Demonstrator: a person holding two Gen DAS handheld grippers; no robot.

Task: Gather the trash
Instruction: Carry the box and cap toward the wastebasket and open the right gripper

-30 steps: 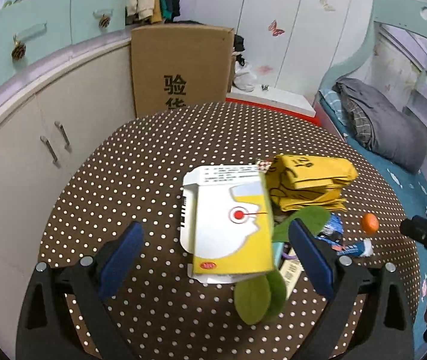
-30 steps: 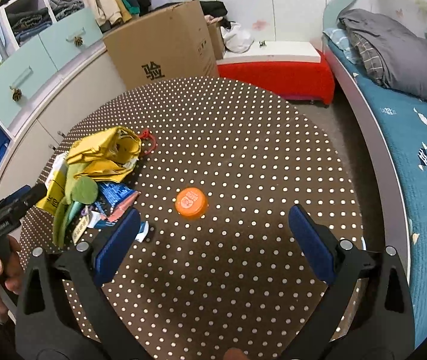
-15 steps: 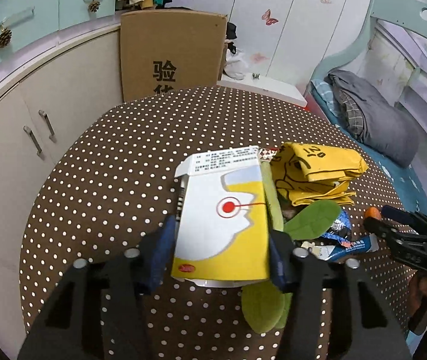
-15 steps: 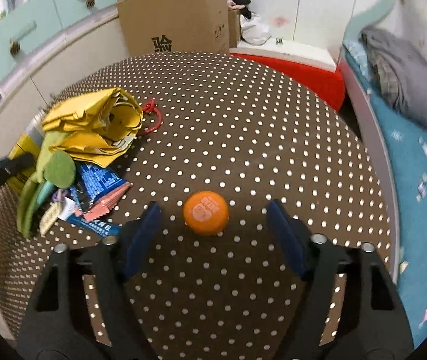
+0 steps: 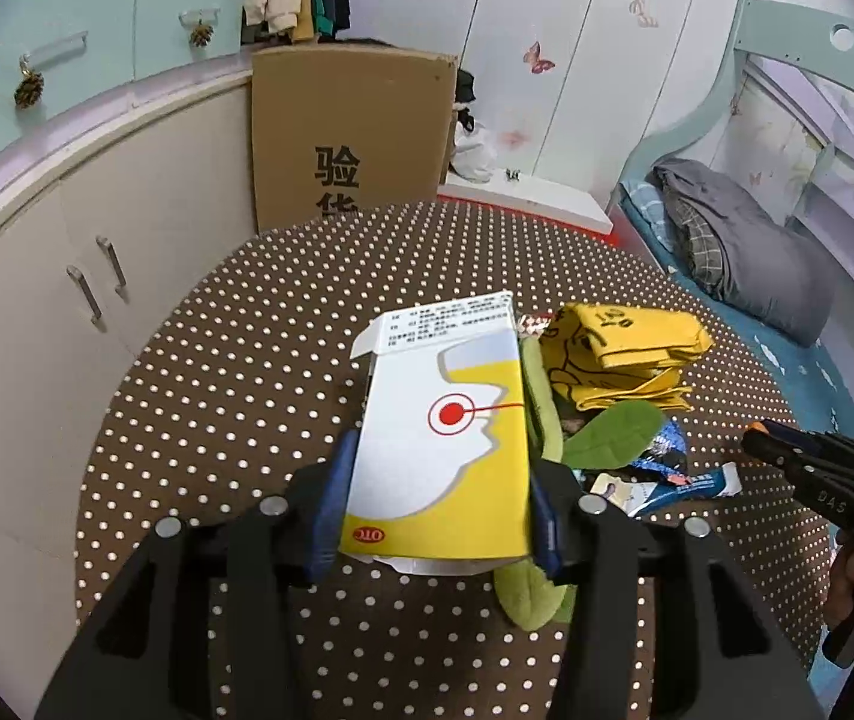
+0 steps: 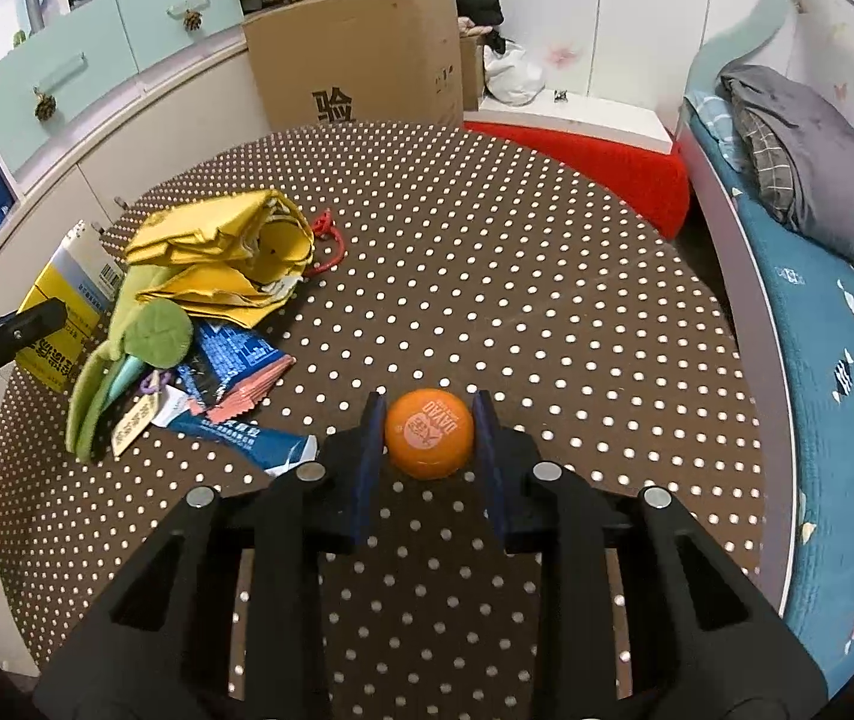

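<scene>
My left gripper (image 5: 436, 501) is shut on a yellow and white medicine box (image 5: 445, 438) with a red dot, gripped at its near end over the dotted brown table (image 5: 217, 396). The box also shows in the right wrist view (image 6: 67, 306). My right gripper (image 6: 429, 438) is shut on an orange bottle cap (image 6: 429, 441) that rests on the table (image 6: 547, 300). Beside the box lie a yellow folded bag (image 5: 625, 360), a green felt leaf toy (image 5: 607, 432) and blue wrappers (image 5: 661, 480); the same pile shows in the right wrist view (image 6: 217, 264).
A cardboard box (image 5: 349, 138) stands behind the table by white cabinets (image 5: 67, 276). A bed with a grey blanket (image 6: 817, 168) runs along the right. A red stool (image 6: 595, 162) sits beyond the table's far edge. A red ring (image 6: 328, 246) lies by the yellow bag.
Both grippers moved forward and closed: the left one onto the medicine box, the right one onto the orange cap. The pile on the table has not moved.
</scene>
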